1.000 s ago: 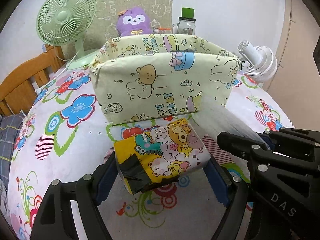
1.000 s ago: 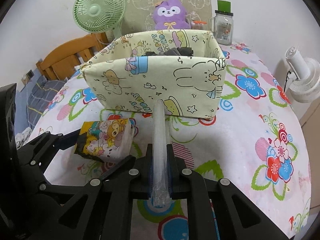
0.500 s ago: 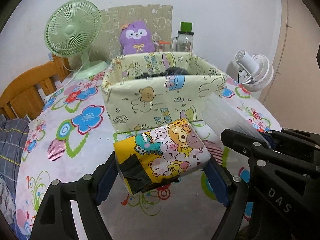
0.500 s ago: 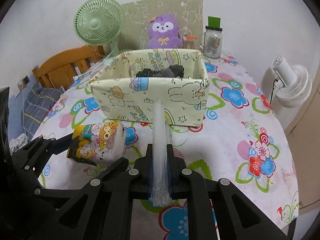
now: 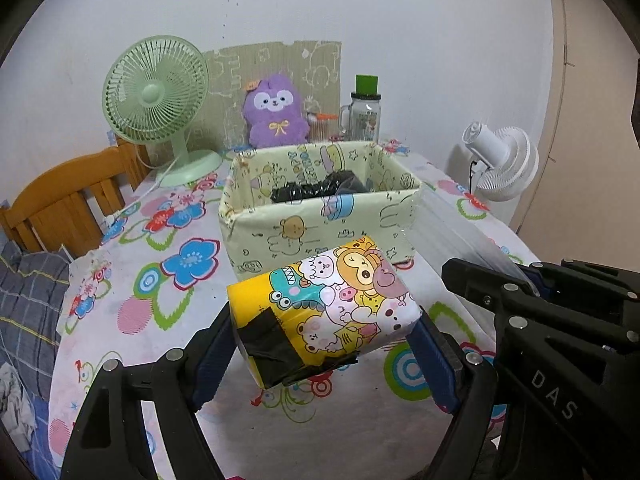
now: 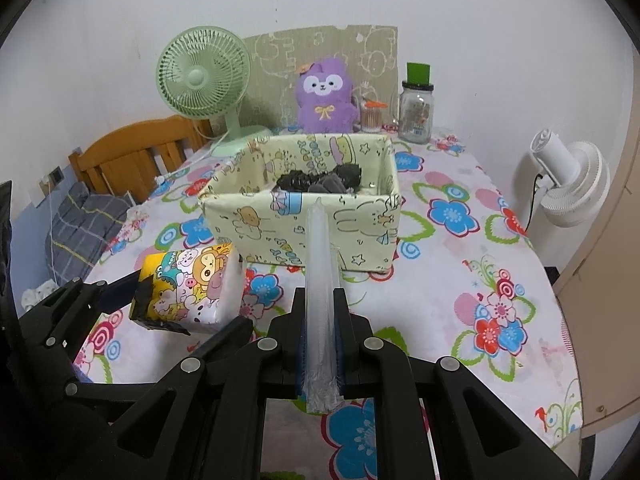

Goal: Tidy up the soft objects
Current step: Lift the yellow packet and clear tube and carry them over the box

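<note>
Left gripper clamps a cartoon-printed pack across its ends, blue pads pressed to both sides, black tape on its near corner; the pack hangs above the table, just in front of the box. Right gripper is closed tight on a flattened clear plastic bag, which sticks forward from between the pads toward the box's near wall. The box, covered in pale yellow cartoon print, sits mid-table with dark bundles inside. Behind it stand a green fan, a purple plush and a jar; a white fan stands off the table's right edge.
</note>
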`<state>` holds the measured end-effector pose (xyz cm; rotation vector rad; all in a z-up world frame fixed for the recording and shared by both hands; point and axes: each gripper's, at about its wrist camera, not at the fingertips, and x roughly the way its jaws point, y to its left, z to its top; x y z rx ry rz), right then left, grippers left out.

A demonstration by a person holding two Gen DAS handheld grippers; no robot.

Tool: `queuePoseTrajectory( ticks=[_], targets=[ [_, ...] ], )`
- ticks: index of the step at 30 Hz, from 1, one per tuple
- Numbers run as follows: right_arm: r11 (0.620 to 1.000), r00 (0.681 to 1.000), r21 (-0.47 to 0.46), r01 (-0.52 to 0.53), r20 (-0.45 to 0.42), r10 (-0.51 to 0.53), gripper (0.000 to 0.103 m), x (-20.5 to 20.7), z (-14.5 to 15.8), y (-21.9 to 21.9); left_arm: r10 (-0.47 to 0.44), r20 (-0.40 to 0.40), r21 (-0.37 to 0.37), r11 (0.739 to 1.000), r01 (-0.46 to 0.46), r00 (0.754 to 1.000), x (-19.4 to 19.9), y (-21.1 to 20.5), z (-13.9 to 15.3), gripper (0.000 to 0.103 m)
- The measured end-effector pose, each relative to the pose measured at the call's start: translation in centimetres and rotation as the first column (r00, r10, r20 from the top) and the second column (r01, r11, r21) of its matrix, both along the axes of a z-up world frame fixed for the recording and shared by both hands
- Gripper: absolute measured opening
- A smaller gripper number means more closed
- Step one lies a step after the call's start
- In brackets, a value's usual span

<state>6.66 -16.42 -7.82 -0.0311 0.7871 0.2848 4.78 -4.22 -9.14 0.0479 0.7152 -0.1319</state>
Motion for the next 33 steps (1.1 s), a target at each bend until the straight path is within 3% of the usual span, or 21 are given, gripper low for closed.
queuePoseTrajectory(
  ticks=[17,33],
  targets=[
    [1.0,0.998,0.004,0.019,0.066,-0.019,0.013,-0.6,3.3,-0.2,-0.022,0.065,0.0,1.0,0.022,0.998,-0.2,-0.2,3.1,0.084],
    [1.0,0.995,0.027,0.004,0.095,-0.006,0.013,1.6,5.8,-0.1,-0.005,0.101,0.017,1.0,0.003,0.995,1.8,0.0,5.7,0.083]
  ],
)
